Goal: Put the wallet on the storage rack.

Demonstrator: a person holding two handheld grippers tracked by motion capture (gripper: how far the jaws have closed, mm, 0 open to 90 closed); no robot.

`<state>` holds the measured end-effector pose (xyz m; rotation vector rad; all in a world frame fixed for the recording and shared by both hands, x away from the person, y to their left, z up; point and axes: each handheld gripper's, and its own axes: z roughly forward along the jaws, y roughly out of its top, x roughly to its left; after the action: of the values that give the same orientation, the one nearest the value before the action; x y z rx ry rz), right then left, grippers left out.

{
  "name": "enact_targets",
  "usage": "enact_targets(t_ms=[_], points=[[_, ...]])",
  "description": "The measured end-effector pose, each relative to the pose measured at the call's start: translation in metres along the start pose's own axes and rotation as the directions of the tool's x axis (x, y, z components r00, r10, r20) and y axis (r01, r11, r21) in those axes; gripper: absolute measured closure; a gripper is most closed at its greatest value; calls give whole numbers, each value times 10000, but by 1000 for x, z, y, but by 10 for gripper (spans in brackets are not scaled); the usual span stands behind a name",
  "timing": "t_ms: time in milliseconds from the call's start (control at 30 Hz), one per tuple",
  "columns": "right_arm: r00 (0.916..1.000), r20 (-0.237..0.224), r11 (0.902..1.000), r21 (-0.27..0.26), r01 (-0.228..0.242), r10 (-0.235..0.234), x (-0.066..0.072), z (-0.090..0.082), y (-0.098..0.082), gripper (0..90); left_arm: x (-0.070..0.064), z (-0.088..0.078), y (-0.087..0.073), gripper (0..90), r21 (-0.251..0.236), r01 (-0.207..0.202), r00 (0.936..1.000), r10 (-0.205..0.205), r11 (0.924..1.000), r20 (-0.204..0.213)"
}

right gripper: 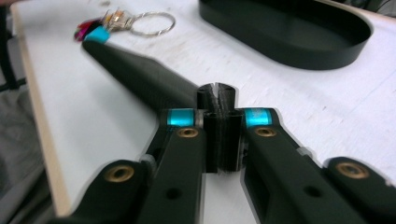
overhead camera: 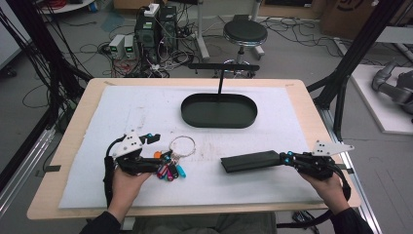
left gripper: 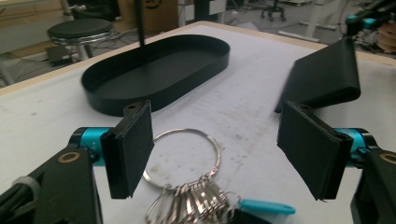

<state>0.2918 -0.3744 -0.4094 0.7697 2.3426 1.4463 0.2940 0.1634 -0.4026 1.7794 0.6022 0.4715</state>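
Observation:
A bunch of keys (overhead camera: 169, 169) with coloured caps hangs on a large metal ring (overhead camera: 183, 145) on the white mat. My left gripper (overhead camera: 156, 153) is open, one jaw on each side of the bunch. In the left gripper view the ring (left gripper: 187, 156) lies between the black pads (left gripper: 130, 144) of the left gripper (left gripper: 219, 142). My right gripper (overhead camera: 285, 157) is shut on the right end of a flat black case (overhead camera: 249, 161). The right gripper view has the right gripper (right gripper: 219, 116) pinching the case (right gripper: 135, 74), which points toward the keys (right gripper: 100, 28).
A black oval tray (overhead camera: 192, 117) sits at the back middle of the mat, with a thin T-shaped black post (overhead camera: 220, 78) rising from it. The white mat (overhead camera: 146, 107) covers a wooden table. A stool (overhead camera: 245, 33) and cabled equipment stand on the floor beyond.

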Motion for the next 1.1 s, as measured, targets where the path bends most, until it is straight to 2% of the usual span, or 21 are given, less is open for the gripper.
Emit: enact_targets(t_ms=[33,167,200,267,300,333,367,433,467,567,600,633,700,733,767,800,833,867,900,933,1100], points=[[10000,46,10000,53,-29,29,-2,3,5,900,-4,8,1,269,125,-119,9997,117,9999,212],[9998,186,9990,452,51,-60,-2,13,7,900,-13,22,2,269,322,-94,9970,69,9994,768],[9991,193,9985,410,362,-370,0,12,5,900,-16,26,2,269,381,-225,9959,191,9990,884],[9986,130,9985,208,507,-510,1,8,3,900,-23,30,3,269,511,-620,9932,566,9968,1014],[9959,-14,9956,238,904,-904,5,1,-5,864,-28,32,3,269,520,-771,9916,711,9957,1084],[9959,-14,9956,238,904,-904,5,1,-5,864,-28,32,3,269,520,-771,9916,711,9957,1084],[9948,102,9946,236,1011,-1013,7,-1,-10,801,-29,32,3,269,496,-754,9915,696,9959,1099],[9963,232,9943,690,809,-827,12,-5,-25,693,-29,32,3,269,504,-749,9913,689,9959,1122],[9963,232,9943,690,809,-827,12,-5,-25,693,-29,31,2,269,510,-726,9917,666,9961,1098],[9983,270,9923,1140,477,-510,17,-4,-37,581,-28,28,2,269,432,-683,9930,637,9967,995],[9972,459,9887,1405,522,-592,20,-3,-43,534,-28,26,2,269,392,-659,9934,619,9971,962],[9972,459,9887,1405,522,-592,20,-3,-43,534,-27,25,3,269,363,-693,9934,656,9969,936],[9961,640,9852,1638,497,-608,22,0,-46,464,-27,23,3,269,299,-686,9941,658,9972,863],[9950,638,9823,1760,648,-770,23,1,-47,464,-27,22,3,269,293,-650,9944,623,9975,851],[9895,625,9693,2179,1136,-1301,27,7,-49,455,-26,22,3,269,270,-613,9946,588,9978,858],[9895,625,9693,2179,1136,-1301,27,7,-49,455,-26,22,3,269,301,-627,9944,599,9976,869],[9806,816,9553,2532,1525,-1782,30,12,-49,471,-26,23,2,269,331,-620,9947,590,9975,843],[9806,816,9553,2532,1525,-1782,30,12,-49,471,-26,23,2,269,331,-620,9947,590,9975,843],[9761,1023,9521,2608,1595,-1916,31,12,-48,541,-26,24,2,269,350,-609,9945,576,9975,874],[9742,1031,9501,2627,1681,-2008,30,12,-48,555,-26,25,1,269,350,-568,9947,536,9978,874],[9747,979,9532,2493,1712,-2007,28,11,-48,673,-28,30,1,269,467,-637,9933,589,9969,995]])
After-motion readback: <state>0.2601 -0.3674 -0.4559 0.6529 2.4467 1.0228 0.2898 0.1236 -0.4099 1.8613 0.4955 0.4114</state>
